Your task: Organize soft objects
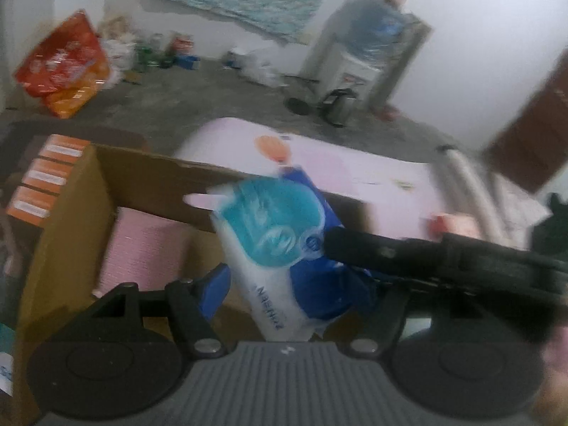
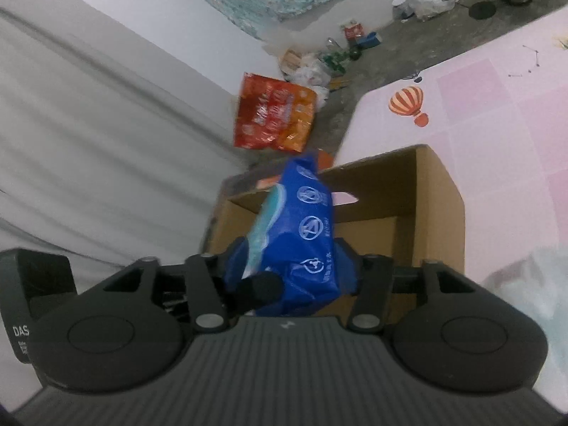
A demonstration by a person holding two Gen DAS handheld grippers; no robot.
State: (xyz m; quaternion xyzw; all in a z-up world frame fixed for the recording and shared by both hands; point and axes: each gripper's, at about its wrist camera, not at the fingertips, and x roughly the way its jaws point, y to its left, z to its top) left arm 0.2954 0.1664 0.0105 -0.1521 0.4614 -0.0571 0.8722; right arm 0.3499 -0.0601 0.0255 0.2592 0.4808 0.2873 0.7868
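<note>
Right wrist view: blue-and-teal tissue pack [image 2: 301,234] — crumpled, white-printed — clamped between both grippers' jaws over cardboard box [image 2: 436,191].

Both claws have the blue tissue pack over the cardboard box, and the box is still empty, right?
Not quite. The box is not empty: the left wrist view shows a pink item already inside the cardboard box. The rest holds: the blue tissue pack sits between the fingers of the left claw and the right claw, over the box.

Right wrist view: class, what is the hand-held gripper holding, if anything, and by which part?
The blue tissue pack, clamped at its near end by the right hand-held gripper.
</note>
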